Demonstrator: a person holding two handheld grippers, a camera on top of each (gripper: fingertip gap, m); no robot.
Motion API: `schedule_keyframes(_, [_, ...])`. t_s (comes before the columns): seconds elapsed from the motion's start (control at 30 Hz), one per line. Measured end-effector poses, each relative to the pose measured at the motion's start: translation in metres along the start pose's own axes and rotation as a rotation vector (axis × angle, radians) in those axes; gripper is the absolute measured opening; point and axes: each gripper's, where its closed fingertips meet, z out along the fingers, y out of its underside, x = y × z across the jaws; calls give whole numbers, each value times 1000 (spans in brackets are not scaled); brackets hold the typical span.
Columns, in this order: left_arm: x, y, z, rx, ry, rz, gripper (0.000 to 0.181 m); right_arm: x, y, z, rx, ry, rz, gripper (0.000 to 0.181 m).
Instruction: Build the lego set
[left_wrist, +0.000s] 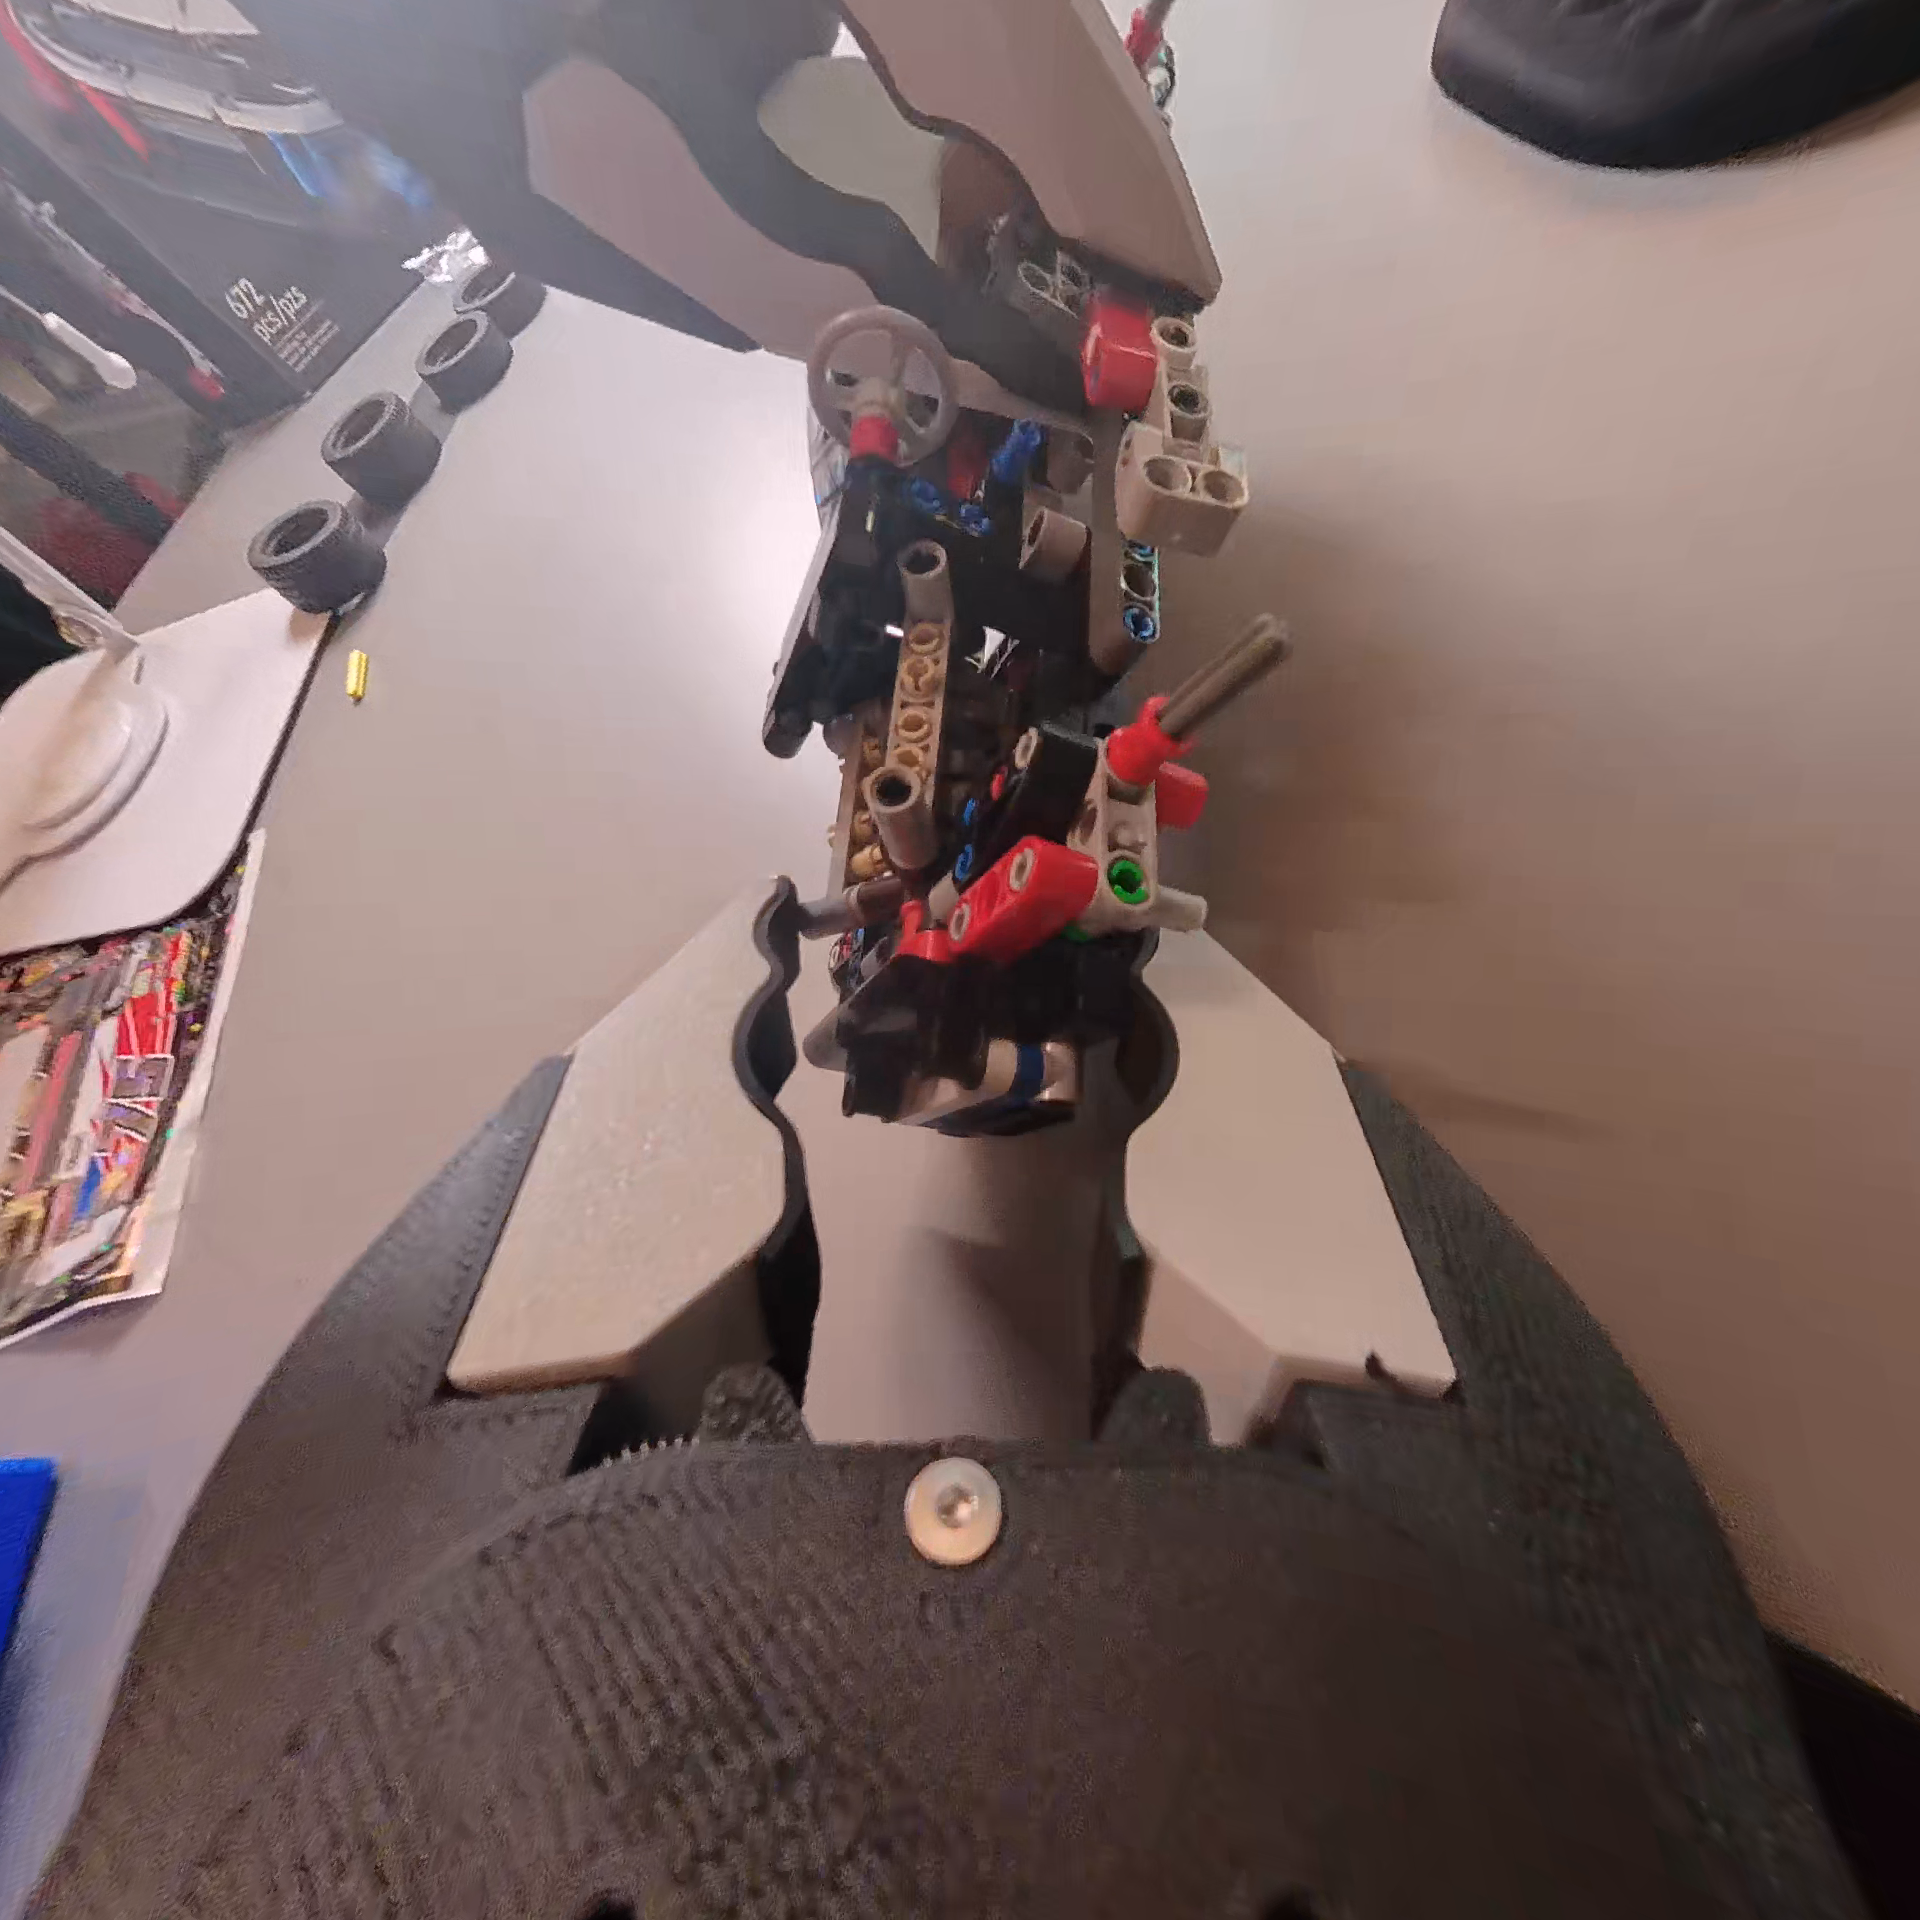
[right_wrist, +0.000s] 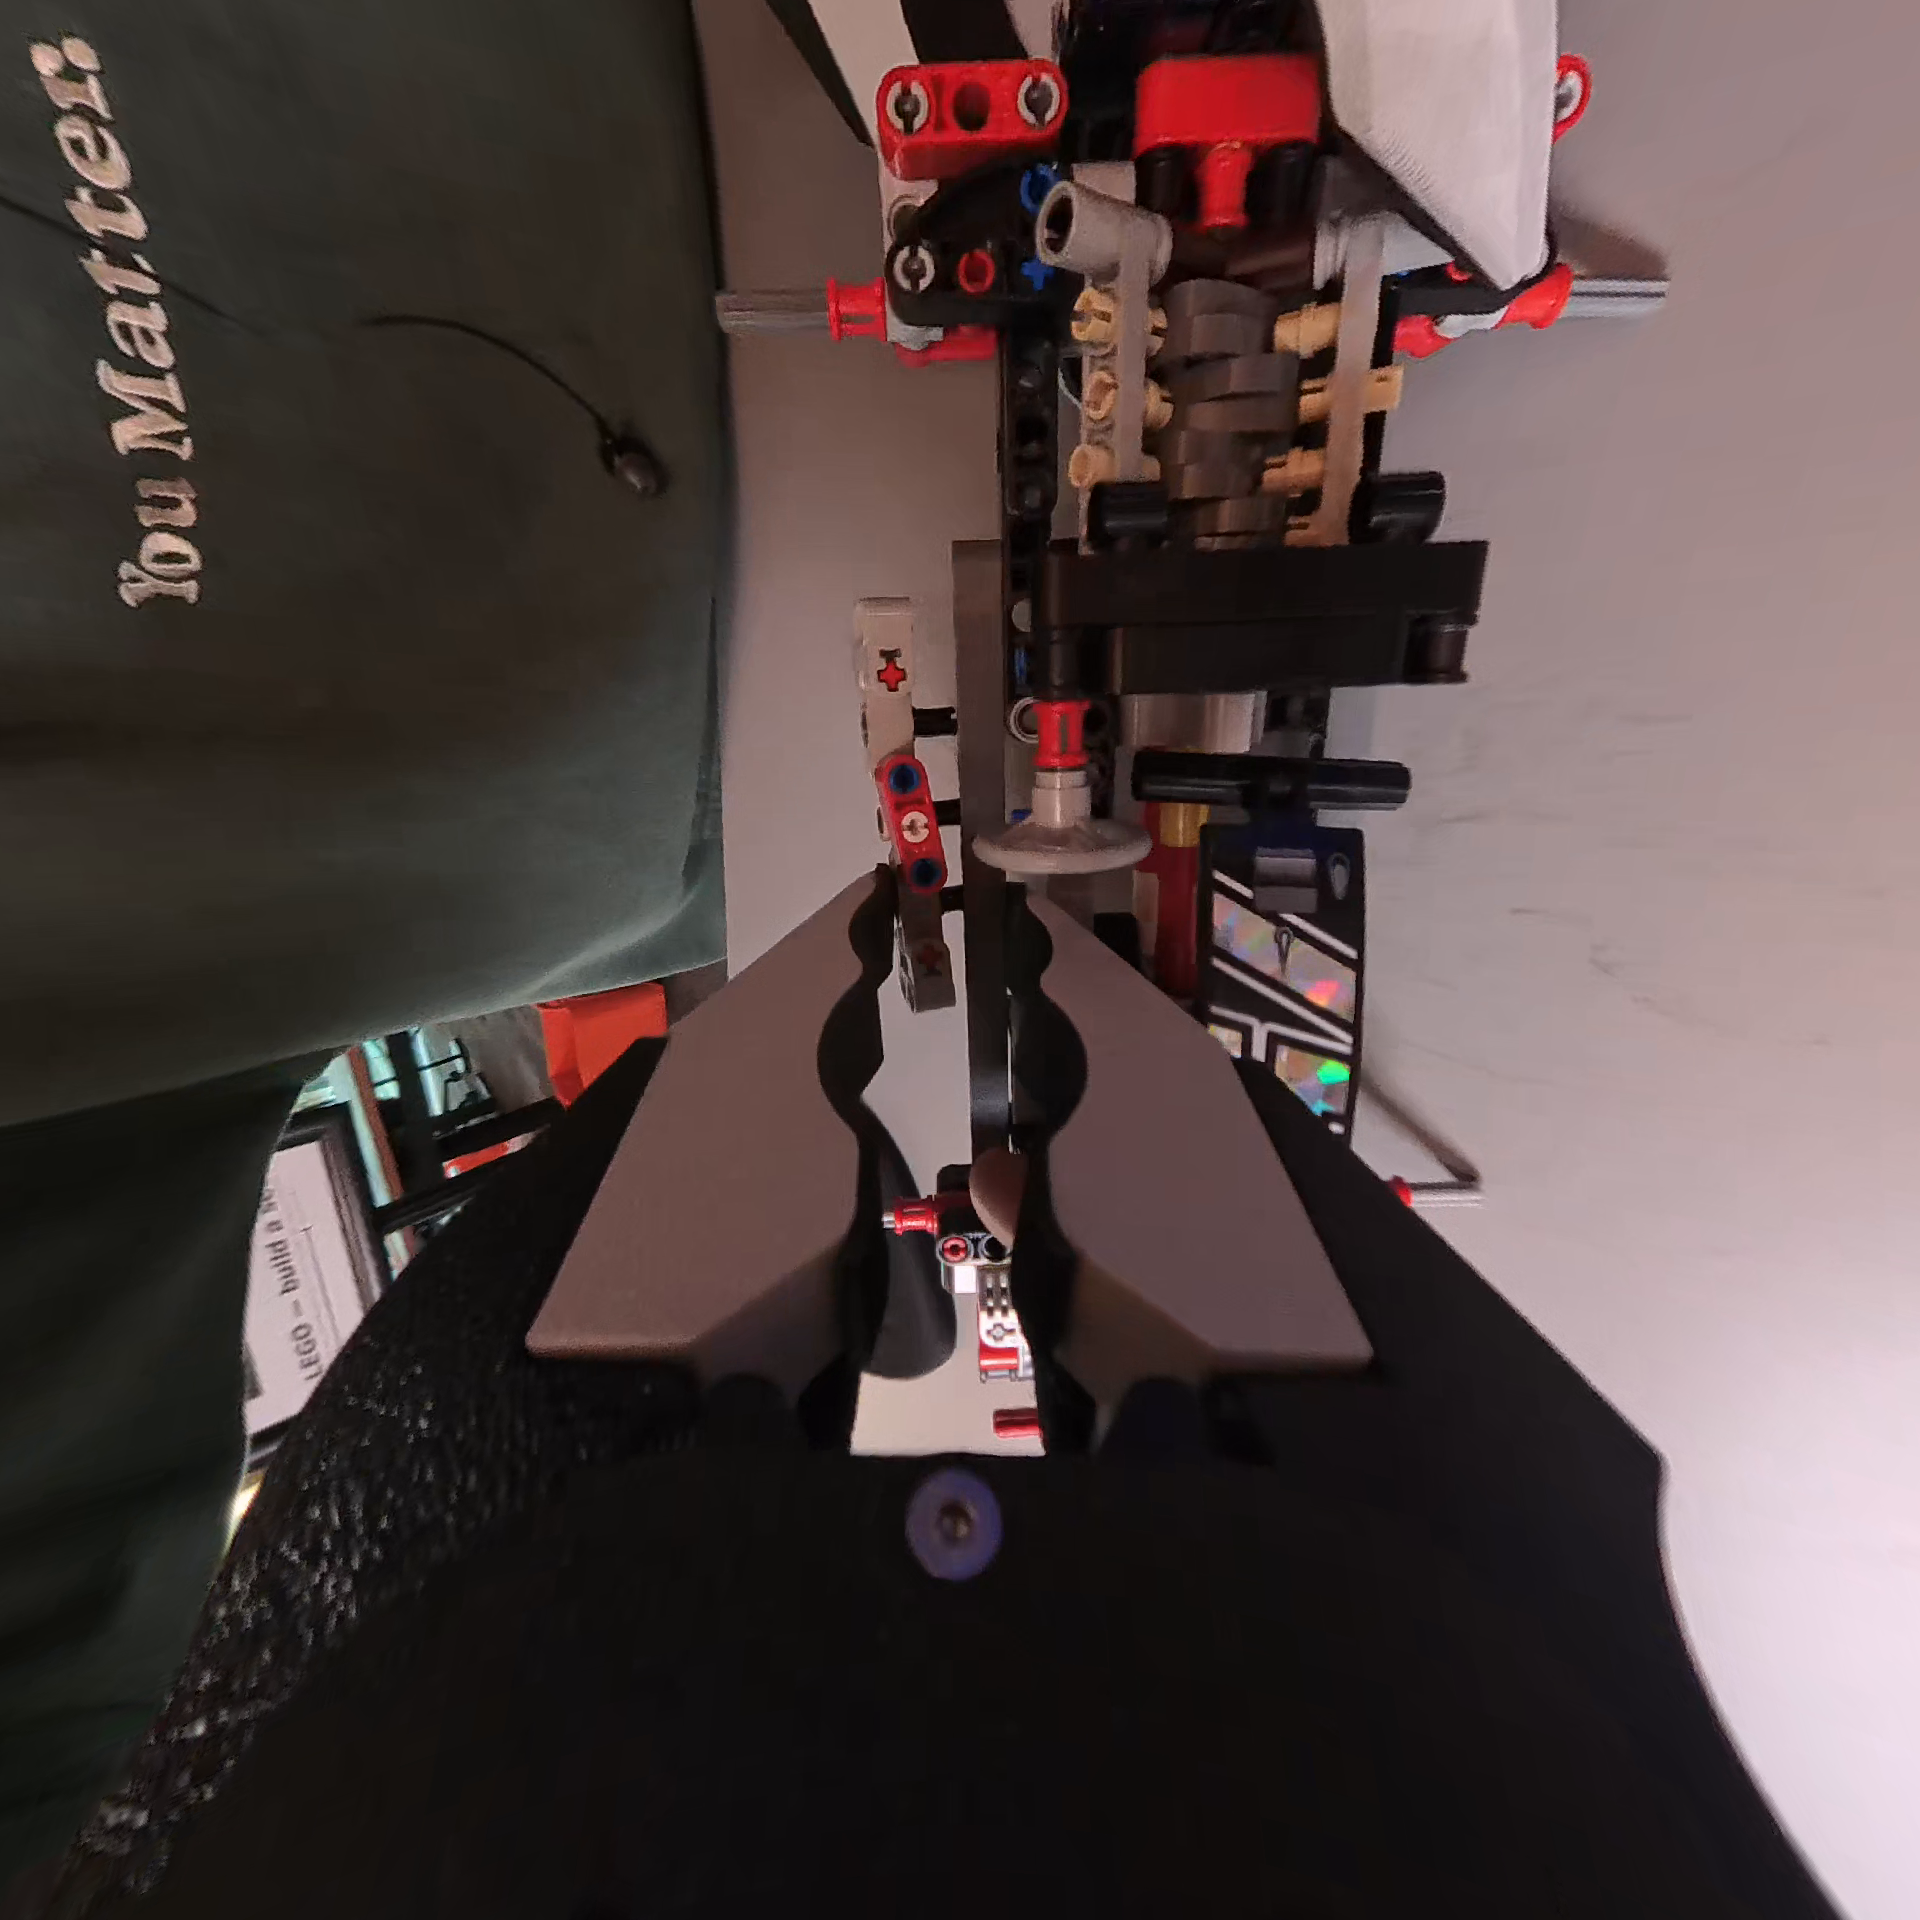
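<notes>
The half-built lego car (left_wrist: 997, 665) hung in the air above the pale table (left_wrist: 1558, 623), gripped at both ends. In the left wrist view, the left gripper (left_wrist: 961, 1023) was clamped on the car's near end, its two grey fingers pressed against a black block with a blue-and-white part beneath. The frame ran away from the camera, a mix of black, tan, grey and red pieces with a grey steering wheel (left_wrist: 883, 387) near the far end. There the right gripper (left_wrist: 1039, 260) closed on the frame from the opposite side.

In the right wrist view, the right gripper (right_wrist: 961, 935) pinched a thin black beam (right_wrist: 987, 1039) on the car's edge, with the steering wheel (right_wrist: 1062, 847) just beyond its fingertips. A black panel with shiny stickers (right_wrist: 1283, 956) sat to the right of it. The left gripper's grey finger (right_wrist: 1444, 125) covered the far end.

On the table to the left stood four black tyres (left_wrist: 379, 447) in a row, near a dark box (left_wrist: 239, 239). A small yellow peg (left_wrist: 358, 677) lay apart from them, and a colourful sticker sheet (left_wrist: 104, 1101) lay closer. A person in a dark green shirt (right_wrist: 364, 520) was beside the table.
</notes>
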Motion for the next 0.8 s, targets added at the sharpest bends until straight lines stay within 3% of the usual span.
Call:
schedule_keyframes(0.33, [-14, -4, 0, 46, 107, -196, 57, 1, -5, -19, -55, -171, 42, 17])
schedule_keyframes(0.53, [-25, -5, -3, 57, 206, -337, 56, 3, -14, -34, -13, -247, 93, 17])
schedule_keyframes(0.8, [-34, -3, -3, 63, 231, -383, 52, 9, -23, -48, 50, -270, 133, 21])
